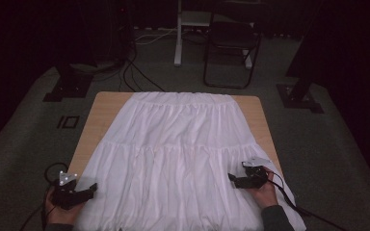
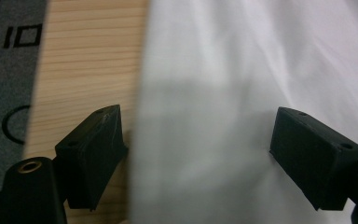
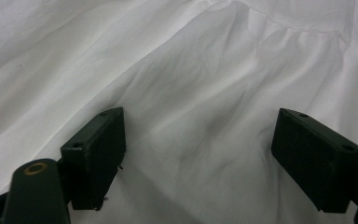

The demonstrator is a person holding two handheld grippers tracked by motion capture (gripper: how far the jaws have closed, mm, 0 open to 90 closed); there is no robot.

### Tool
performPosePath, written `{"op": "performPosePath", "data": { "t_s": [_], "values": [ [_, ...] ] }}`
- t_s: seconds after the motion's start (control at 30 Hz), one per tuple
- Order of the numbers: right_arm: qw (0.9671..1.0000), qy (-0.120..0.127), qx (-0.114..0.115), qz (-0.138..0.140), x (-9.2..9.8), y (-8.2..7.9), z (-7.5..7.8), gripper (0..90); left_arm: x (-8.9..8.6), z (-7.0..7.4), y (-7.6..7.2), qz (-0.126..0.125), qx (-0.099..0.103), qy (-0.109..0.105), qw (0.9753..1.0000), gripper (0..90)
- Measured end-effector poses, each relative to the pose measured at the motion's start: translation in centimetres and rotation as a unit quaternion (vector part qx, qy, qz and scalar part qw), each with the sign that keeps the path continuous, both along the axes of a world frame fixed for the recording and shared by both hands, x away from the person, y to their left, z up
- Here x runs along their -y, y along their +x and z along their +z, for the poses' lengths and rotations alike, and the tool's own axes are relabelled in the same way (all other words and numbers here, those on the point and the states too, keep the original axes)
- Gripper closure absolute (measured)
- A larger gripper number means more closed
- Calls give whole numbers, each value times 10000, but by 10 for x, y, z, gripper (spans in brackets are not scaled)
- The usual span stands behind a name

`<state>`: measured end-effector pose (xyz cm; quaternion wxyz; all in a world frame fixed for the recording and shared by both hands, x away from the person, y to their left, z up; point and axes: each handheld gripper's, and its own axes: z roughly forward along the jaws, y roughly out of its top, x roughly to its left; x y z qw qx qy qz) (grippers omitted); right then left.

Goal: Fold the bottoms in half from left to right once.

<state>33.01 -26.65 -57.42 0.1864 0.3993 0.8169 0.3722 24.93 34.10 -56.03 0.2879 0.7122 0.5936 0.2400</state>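
Left gripper [image 1: 92, 188] at the near left corner of the table [image 1: 101, 113], held in a hand [image 1: 58, 211] partly cut off by the bottom edge of the high view. Jaws wide apart, gripping nothing; in the left gripper view [image 2: 196, 154] 1 jaw over bare wood, the other over cloth, with the side edge of the white skirt [image 1: 178, 159] running up between them. Cannot tell whether either jaw touches the fabric. Cloth nearest the lens blurred there, hem out of frame.

Skirt spread flat between the 2 grippers, covering most of the tabletop. Long axis running away from the grippers: gathered waistband [image 1: 183, 97] at the far edge, wide hem toward the person. 3 tiers faintly readable, seams dim in the low light. Hem cut off by the bottom of the high view, near right corner draping past the table edge beyond the right gripper.

Right gripper [image 1: 231, 178] over the skirt's near right part, held in a hand [image 1: 265, 190] with a dark sleeve [image 1: 275, 219] cropped at the frame bottom, cable trailing outward over the cloth. Jaws spread wide, empty; in the right gripper view [image 3: 198, 156] wrinkled white fabric [image 3: 191, 93] between and ahead of both jaws, a gathered seam [image 3: 298, 28] farther ahead. Contact with the cloth not discernible.
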Motion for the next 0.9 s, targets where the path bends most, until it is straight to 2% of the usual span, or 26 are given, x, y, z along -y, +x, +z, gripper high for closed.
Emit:
{"op": "performPosePath", "data": {
  "t_s": [0.03, 0.2, 0.33, 0.4, 0.47, 0.53, 0.6, 0.67, 0.7, 0.77, 0.8, 0.9],
  "values": [
    [10000, 0, 0, 1, 0, 0, 0, 170, 5, 0, -1, -49, -39, 106, 9999, 170],
    [10000, 4, 5, 0, 0, 0, 0, 170, 15, 0, -2, -194, -63, 118, 9997, 154],
    [10000, 4, 4, 0, 0, 0, 0, 170, 17, 1, -1, -169, -102, 127, 9997, 155],
    [10000, 3, 8, 2, 0, 0, 0, 170, 18, 2, -1, -209, -107, 134, 9996, 186],
    [10000, -2, 6, 2, 0, 0, 0, 171, 20, 4, -1, -341, -97, 131, 9993, 296],
    [10000, -2, 6, -6, 0, 0, 0, 175, 22, 6, -1, -458, -56, 107, 9989, 452],
    [10000, 29, 33, -8, 0, -1, 0, 224, 23, 7, 0, -553, -59, 84, 9984, 607],
    [10000, 8, 52, 10, 1, -4, 2, 301, 24, 7, 0, -625, -49, 55, 9980, 739],
    [10000, -31, 57, -13, 2, -5, 3, 311, 25, 7, 0, -681, -37, 86, 9976, 792],
    [9992, -237, 248, -181, 8, -9, 11, 295, 28, 8, 0, -677, -28, 313, 9972, 840],
    [9987, -262, 328, -305, 14, -11, 15, 286, 29, 8, 0, -670, -27, 401, 9969, 846],
    [9962, -267, 402, -726, 37, -16, 25, 227, 29, 8, 1, -598, -16, 489, 9970, 851]
  ]
}}
